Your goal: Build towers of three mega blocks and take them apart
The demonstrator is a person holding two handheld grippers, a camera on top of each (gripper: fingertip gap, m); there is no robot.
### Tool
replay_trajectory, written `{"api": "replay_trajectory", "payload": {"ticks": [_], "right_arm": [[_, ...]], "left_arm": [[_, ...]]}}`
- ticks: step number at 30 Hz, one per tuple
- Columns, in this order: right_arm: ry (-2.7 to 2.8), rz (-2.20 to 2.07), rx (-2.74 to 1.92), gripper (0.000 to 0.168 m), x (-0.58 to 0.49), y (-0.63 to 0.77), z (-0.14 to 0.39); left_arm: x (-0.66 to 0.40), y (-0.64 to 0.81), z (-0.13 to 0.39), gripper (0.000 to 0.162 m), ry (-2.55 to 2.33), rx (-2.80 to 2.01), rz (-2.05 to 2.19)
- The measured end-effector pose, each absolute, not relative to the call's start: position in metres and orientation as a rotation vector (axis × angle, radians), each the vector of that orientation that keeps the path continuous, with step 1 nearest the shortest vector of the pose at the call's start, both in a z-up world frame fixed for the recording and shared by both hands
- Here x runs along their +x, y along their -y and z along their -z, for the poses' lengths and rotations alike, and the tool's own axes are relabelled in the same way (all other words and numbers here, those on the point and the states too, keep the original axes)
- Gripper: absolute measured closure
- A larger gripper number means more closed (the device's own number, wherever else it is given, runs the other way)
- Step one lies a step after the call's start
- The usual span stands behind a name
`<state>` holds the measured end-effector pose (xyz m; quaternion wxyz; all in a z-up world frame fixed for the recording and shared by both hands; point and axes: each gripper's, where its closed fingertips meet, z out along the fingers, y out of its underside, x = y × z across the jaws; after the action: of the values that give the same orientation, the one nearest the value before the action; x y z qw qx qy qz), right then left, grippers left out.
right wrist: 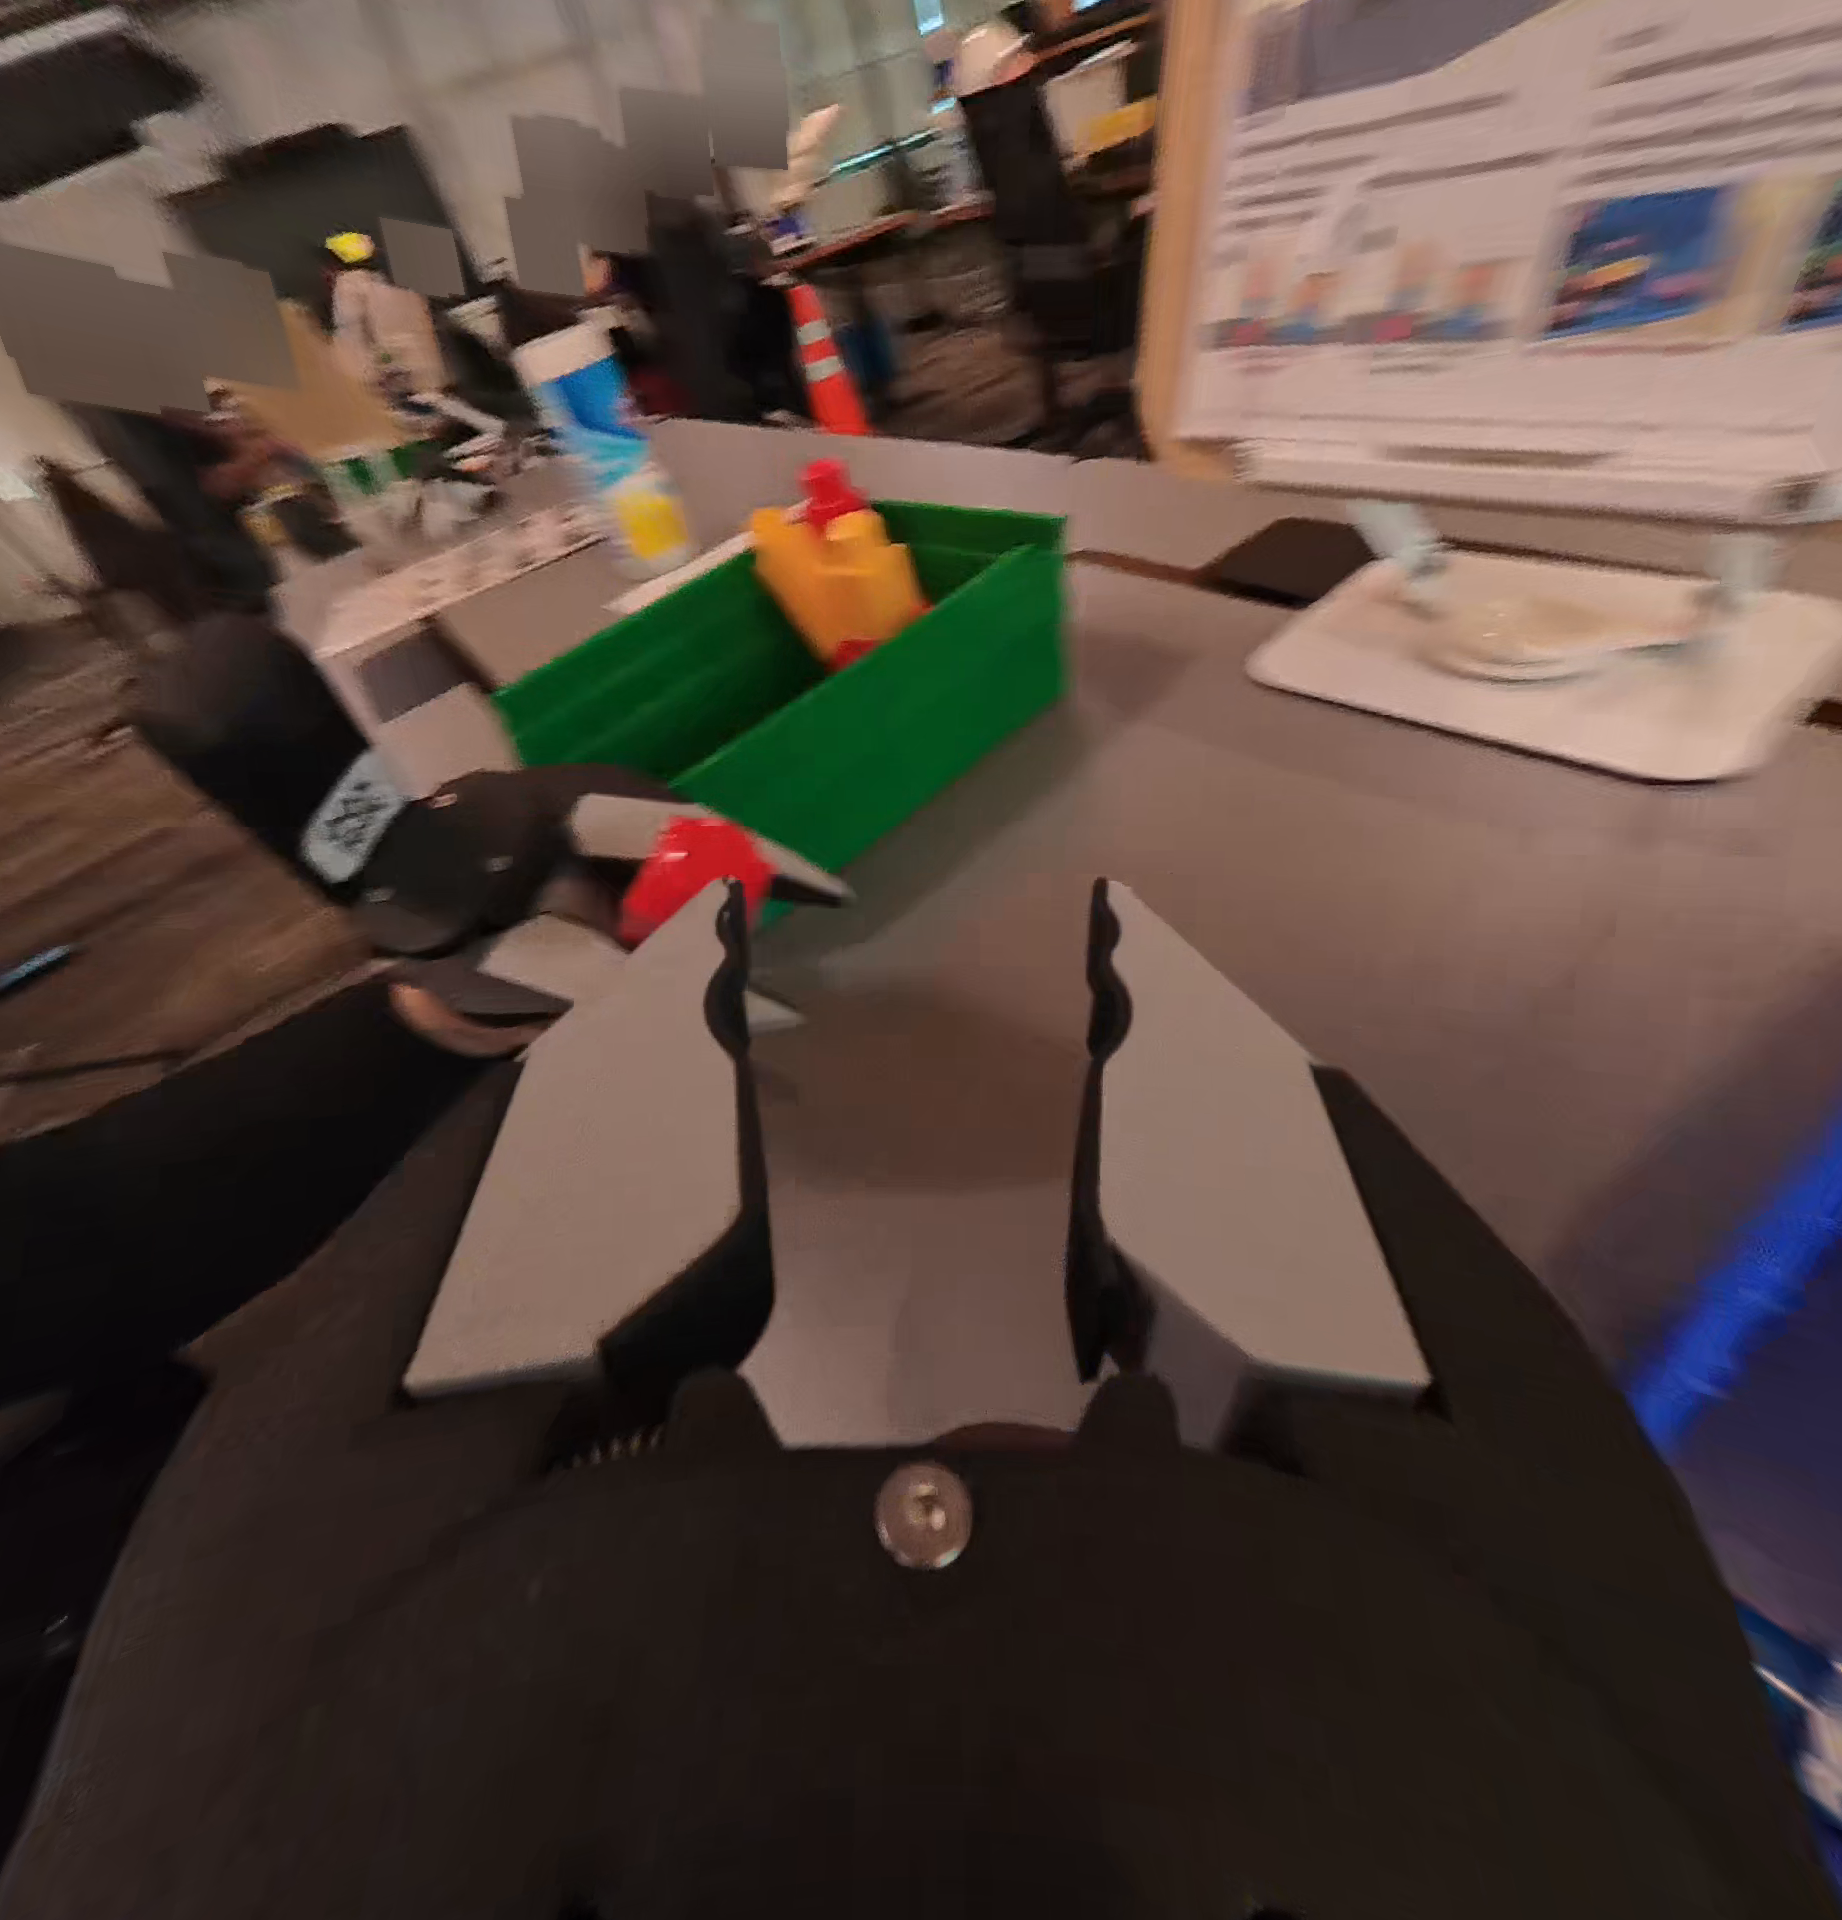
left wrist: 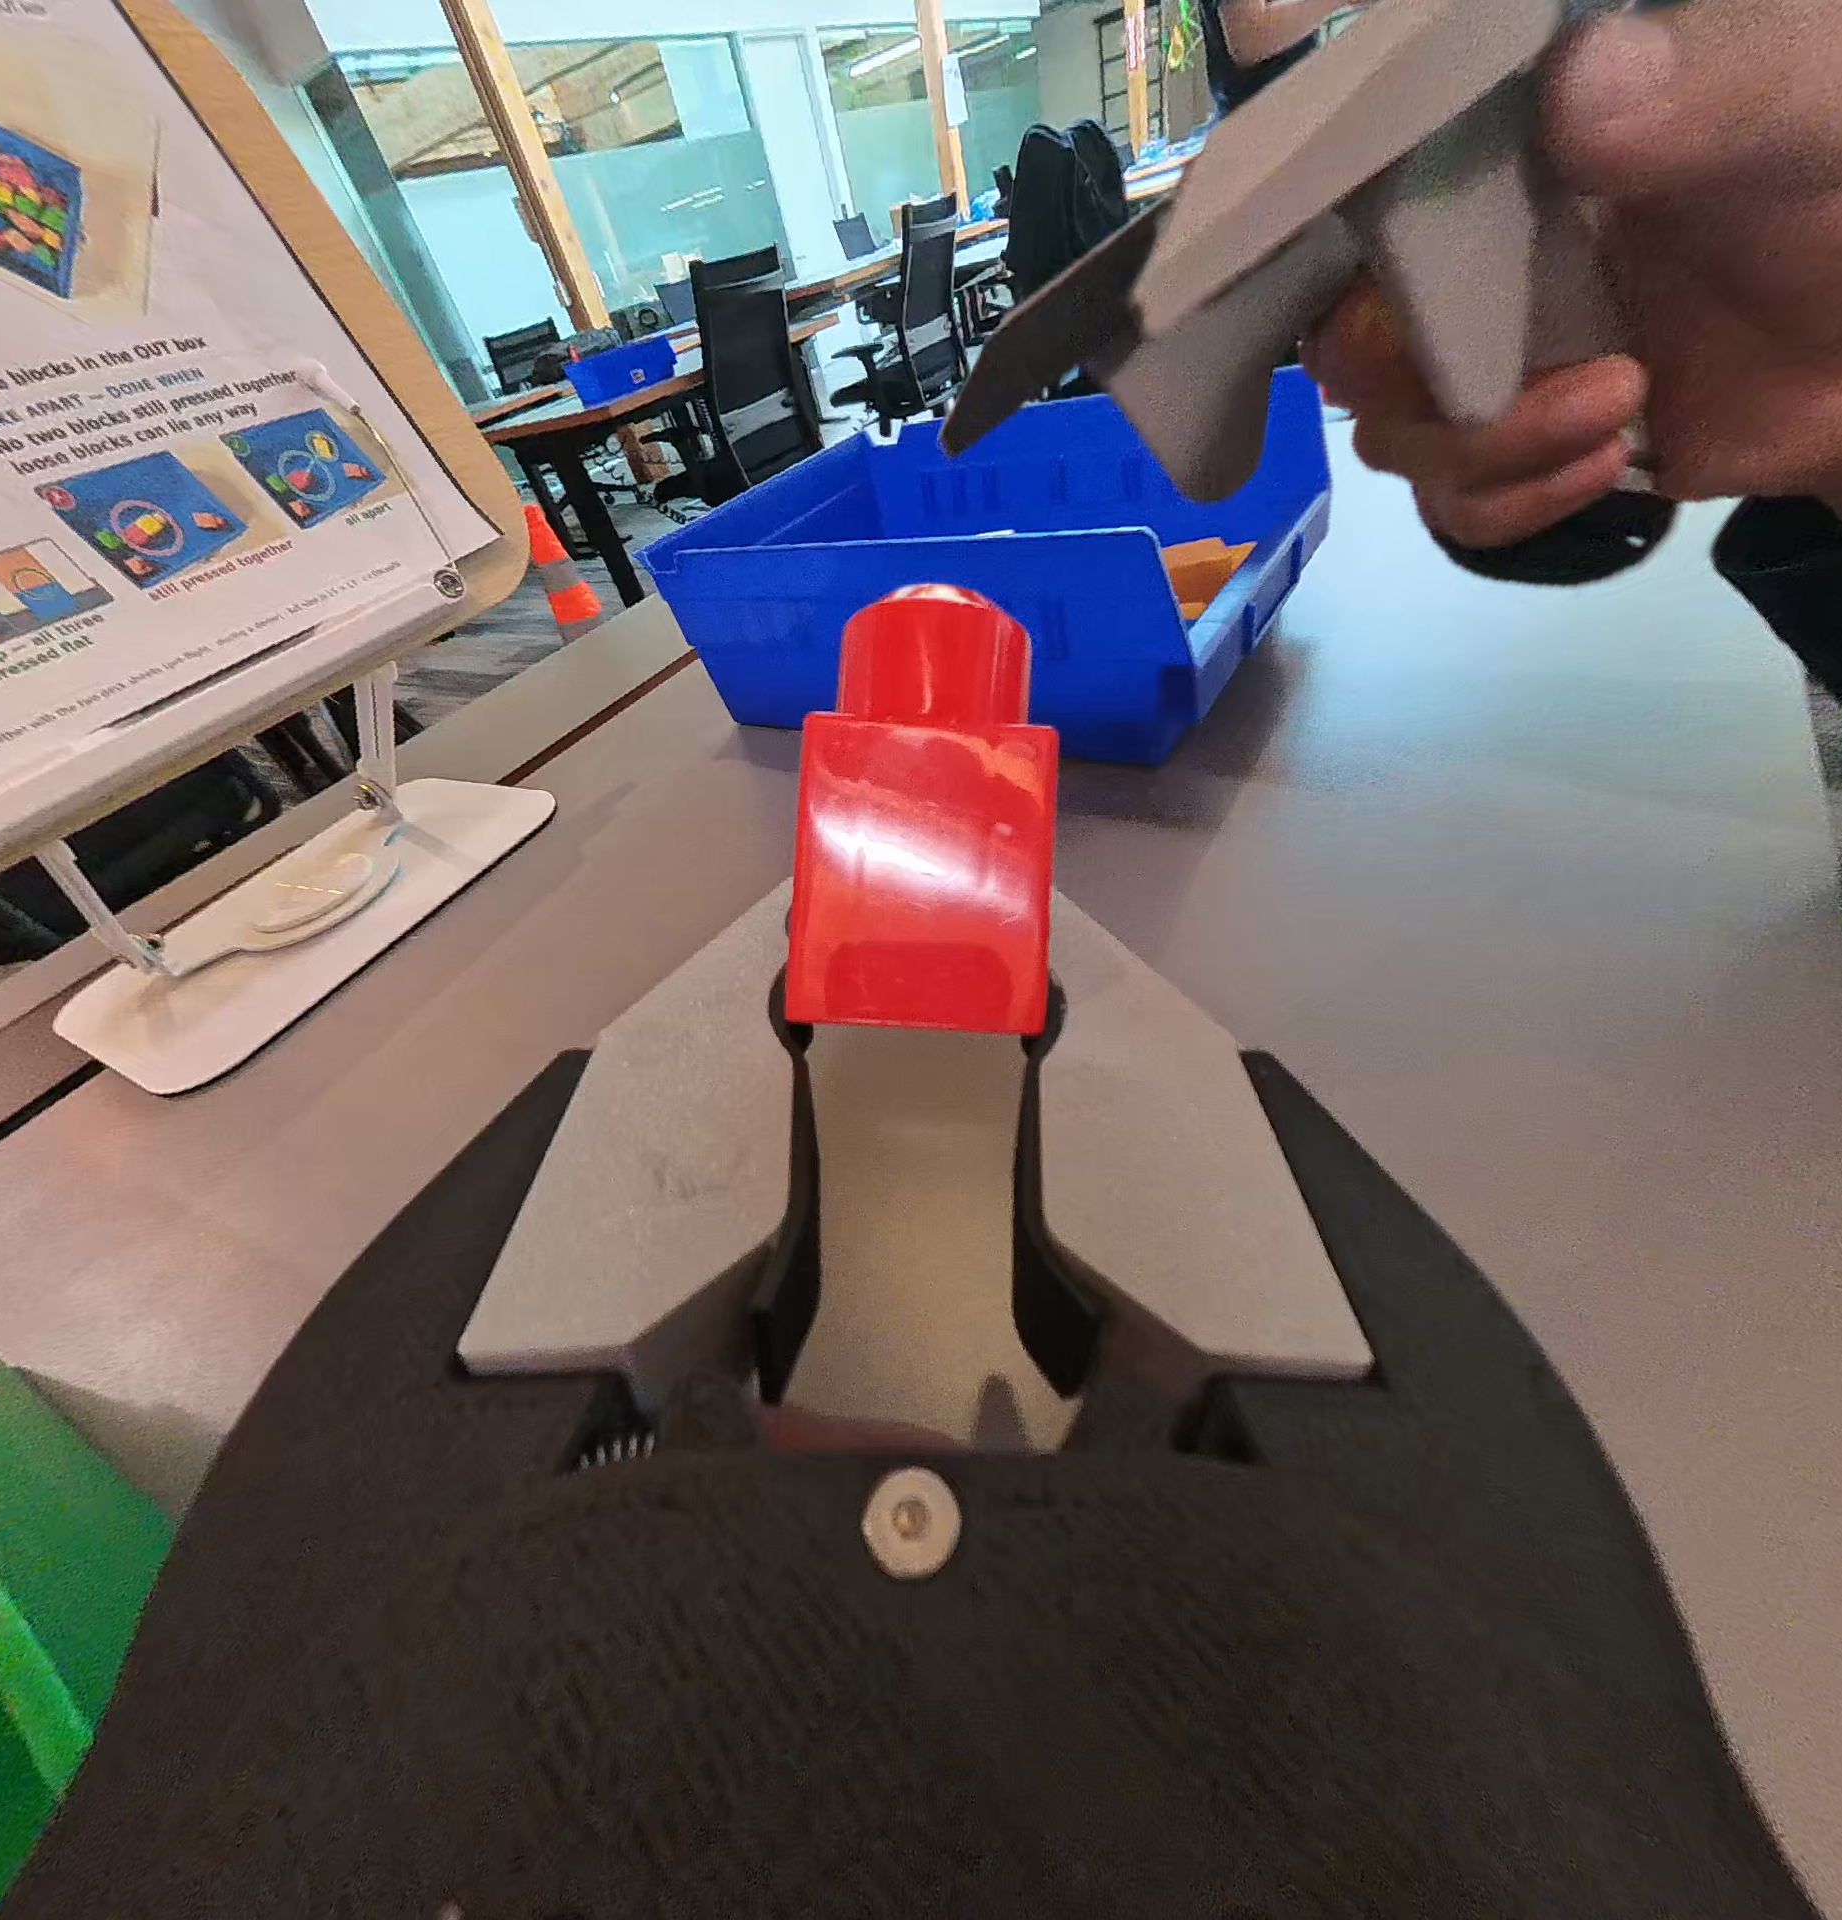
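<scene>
My left gripper (left wrist: 917, 997) is shut on a red mega block (left wrist: 922, 831), held above the grey table with its single stud pointing forward. It also shows in the right wrist view (right wrist: 693, 883), held by the other gripper at the left. My right gripper (right wrist: 912, 914) is open and empty above the table; in the left wrist view it (left wrist: 1083, 416) hangs blurred over the blue bin (left wrist: 896, 603). An orange block (left wrist: 1203, 571) lies in the blue bin. The green bin (right wrist: 875, 748) holds yellow-orange blocks (right wrist: 834, 592) and a red block (right wrist: 829, 494).
An instruction sheet on a white stand (left wrist: 304, 914) is at the table's left; it shows at the right in the right wrist view (right wrist: 1519, 665). A white-and-blue canister (right wrist: 605, 457) stands behind the green bin. A green bin edge (left wrist: 23, 1579) is at lower left. Office chairs and desks lie beyond. Some 10 cm of space lies between my two pairs of fingers.
</scene>
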<state>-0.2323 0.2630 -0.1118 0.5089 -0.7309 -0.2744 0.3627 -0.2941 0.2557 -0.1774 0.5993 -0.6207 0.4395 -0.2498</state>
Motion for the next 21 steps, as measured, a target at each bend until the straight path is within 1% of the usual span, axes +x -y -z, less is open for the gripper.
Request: {"api": "replay_trajectory", "payload": {"ticks": [2, 9, 12, 14, 21], "right_arm": [[0.758, -0.948, -1.779, 0.098, -0.269, -0.249, 0.121], [0.83, -1.067, -1.812, 0.098, -0.327, -0.234, 0.146], [0.831, -1.063, -1.83, 0.112, -0.332, -0.235, 0.153], [0.831, -0.975, -1.843, 0.132, -0.326, -0.242, 0.159], [0.849, -0.966, -1.833, 0.132, -0.325, -0.241, 0.158]], "left_arm": [[-0.294, -0.256, 0.178, 0.125, -1.027, -1.43, 0.559], [-0.293, -0.257, 0.182, 0.126, -1.055, -1.427, 0.492], [-0.291, -0.257, 0.188, 0.125, -1.092, -1.417, 0.423], [-0.29, -0.256, 0.19, 0.125, -1.106, -1.409, 0.397], [-0.289, -0.257, 0.188, 0.124, -1.079, -1.415, 0.414]]}}
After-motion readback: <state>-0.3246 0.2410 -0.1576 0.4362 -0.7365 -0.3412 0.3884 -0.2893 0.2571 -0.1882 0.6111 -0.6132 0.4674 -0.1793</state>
